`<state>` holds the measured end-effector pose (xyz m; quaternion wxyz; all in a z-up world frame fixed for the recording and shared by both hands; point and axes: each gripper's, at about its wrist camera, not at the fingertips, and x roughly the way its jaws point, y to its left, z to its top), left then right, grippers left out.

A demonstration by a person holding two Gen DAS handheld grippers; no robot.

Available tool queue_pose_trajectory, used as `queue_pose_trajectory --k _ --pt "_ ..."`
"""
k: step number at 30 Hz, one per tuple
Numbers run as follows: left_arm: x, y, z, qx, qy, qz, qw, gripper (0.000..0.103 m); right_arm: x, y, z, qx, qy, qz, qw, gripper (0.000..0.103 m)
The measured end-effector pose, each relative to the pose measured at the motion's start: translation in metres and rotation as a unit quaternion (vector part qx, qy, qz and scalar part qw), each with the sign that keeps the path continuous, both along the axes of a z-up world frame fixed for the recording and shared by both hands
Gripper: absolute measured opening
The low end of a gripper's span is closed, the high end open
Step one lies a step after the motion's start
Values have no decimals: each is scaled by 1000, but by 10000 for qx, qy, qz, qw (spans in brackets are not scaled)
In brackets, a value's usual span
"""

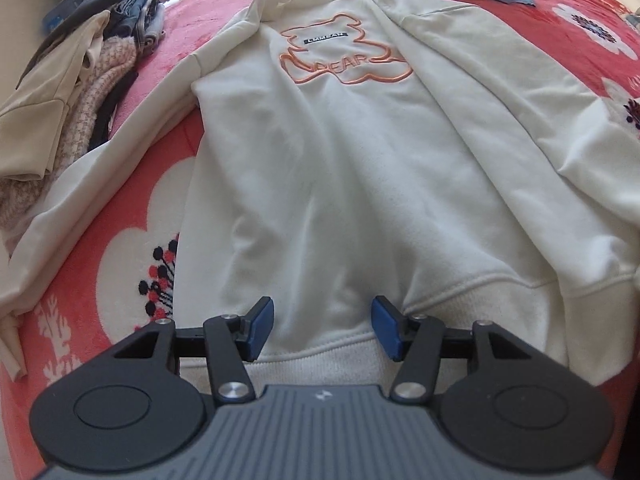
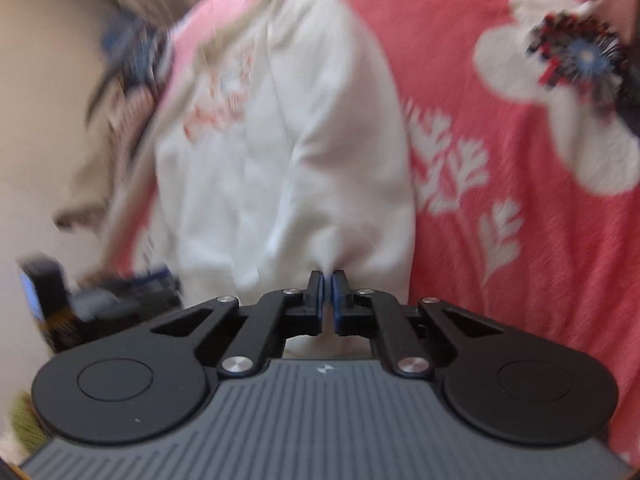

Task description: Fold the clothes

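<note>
A white sweatshirt (image 1: 352, 168) with an orange bear on it lies flat on a pink flower blanket (image 1: 132, 216). The left gripper (image 1: 323, 326) is about half open over the bottom hem, with the cloth between its 2 blue pads, not squeezed. The right gripper (image 2: 328, 286) is pinched tight on a bit of the sweatshirt's edge. A pile of clothes (image 1: 80, 92) sits to the left.

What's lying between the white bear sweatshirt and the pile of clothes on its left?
The sweatshirt's own sleeve crosses that gap over the pink blanket, reaching the clothes pile, per the left wrist view.
</note>
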<state>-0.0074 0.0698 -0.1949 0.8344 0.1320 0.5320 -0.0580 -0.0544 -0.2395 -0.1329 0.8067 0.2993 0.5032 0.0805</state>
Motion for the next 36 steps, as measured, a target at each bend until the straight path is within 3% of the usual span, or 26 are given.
queue_pose_trajectory --k 5,8,12,17,19,21,24,27,28,29,31,33,36 --pt "1 -1 -2 18 12 31 10000 57 12 -42 32 517 -760 -587 9940 3" --pt "2 0 -3 -16 30 72 10000 58 45 -72 53 529 -1266 -712 9880 3" --pt "4 2 -2 -89 95 90 9999 58 115 -106 98 147 -1739 -866 9808 2" --pt "7 10 -1 -308 244 196 9990 58 201 -150 156 -682 -2424 -1354 9583 0" --pt "8 12 -1 -367 284 200 9987 58 227 -168 170 -1032 -2541 -1607 9481 0" --pt "9 13 -2 -399 306 180 9986 59 247 -182 173 -1108 -2460 -1745 9470 0" --pt "10 15 -3 -466 329 188 9982 60 257 -173 154 -907 -1979 -1420 9656 3" --pt "11 17 -5 -534 346 241 9977 62 248 -143 103 -354 -1106 -1007 9881 4" --pt "12 17 -5 -558 347 256 9975 62 244 -131 81 -143 -708 -918 9932 12" --pt "12 18 -5 -576 341 263 9974 62 238 -123 58 -6 -360 -909 9952 28" --pt "11 19 -5 -600 310 263 9974 63 220 -113 14 61 184 -1093 9938 46" --pt "10 19 -6 -612 276 266 9974 63 204 -112 -27 101 691 -1447 9870 48" --pt "9 18 -6 -599 230 277 9976 64 192 -118 -74 152 1058 -1916 9756 52"
